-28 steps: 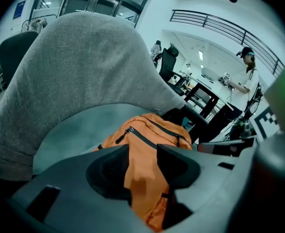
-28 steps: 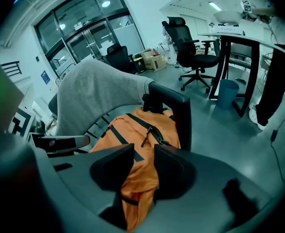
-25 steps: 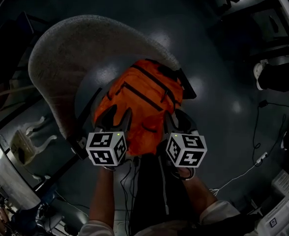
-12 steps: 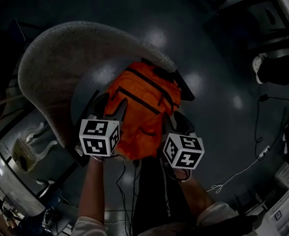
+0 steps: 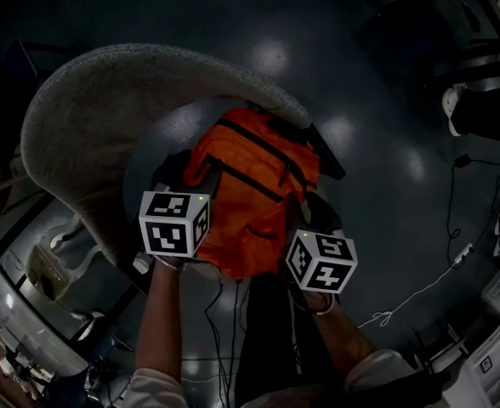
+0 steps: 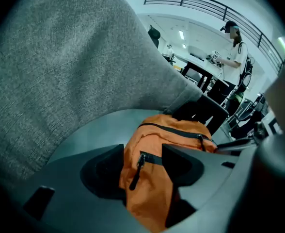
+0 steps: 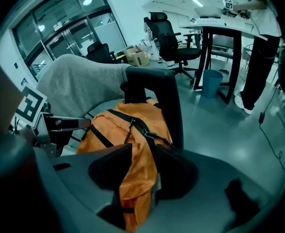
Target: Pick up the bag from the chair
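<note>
An orange backpack with black zips and straps lies on the seat of a grey upholstered chair. My left gripper is at the bag's near left edge. In the left gripper view the bag bulges up between the spread jaws of that gripper, a zip pull hanging in the gap. My right gripper is at the near right edge, and its own view shows a fold of the bag between its wide jaws. Both sets of jaws have just been opening and stand open.
The chair's curved back rises close on the left, and a black armrest post stands behind the bag. Beyond are a desk, an office chair, a blue bin and a standing person. Cables trail on the floor.
My left gripper has moved forward along the bag's left side and its jaws have spread wider. The right gripper has sunk slightly at the bag's right edge. The bag stays on the seat.
</note>
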Motion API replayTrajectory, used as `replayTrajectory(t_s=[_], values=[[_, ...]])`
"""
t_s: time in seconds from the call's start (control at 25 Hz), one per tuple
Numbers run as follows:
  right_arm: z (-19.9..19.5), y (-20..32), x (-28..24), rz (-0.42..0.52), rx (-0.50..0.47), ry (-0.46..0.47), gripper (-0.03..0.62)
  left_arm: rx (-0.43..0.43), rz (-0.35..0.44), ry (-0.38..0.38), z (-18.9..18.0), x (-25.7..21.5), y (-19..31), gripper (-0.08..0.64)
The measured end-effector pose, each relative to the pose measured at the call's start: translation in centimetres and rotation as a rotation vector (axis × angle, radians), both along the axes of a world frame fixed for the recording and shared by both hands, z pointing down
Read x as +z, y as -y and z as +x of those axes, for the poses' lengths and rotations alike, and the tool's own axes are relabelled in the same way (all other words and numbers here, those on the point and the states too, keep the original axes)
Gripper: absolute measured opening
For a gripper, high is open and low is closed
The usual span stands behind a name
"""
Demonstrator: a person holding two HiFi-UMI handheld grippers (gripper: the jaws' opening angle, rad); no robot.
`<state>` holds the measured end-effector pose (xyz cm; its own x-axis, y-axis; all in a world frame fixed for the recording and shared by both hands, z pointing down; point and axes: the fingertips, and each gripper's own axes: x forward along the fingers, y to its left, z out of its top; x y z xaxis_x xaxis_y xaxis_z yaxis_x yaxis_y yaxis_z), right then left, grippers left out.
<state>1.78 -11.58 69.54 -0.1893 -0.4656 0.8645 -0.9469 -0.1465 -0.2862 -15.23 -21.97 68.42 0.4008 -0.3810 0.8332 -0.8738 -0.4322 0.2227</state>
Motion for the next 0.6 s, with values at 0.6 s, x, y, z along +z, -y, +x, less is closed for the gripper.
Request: replayTrajectory(t_s=[0.6], values=[[0.0, -0.3, 1.5, -0.047, 0.037, -0.006, 0.150, 0.319, -0.115, 0.022, 2.5, 3.4, 1.6, 0.253]])
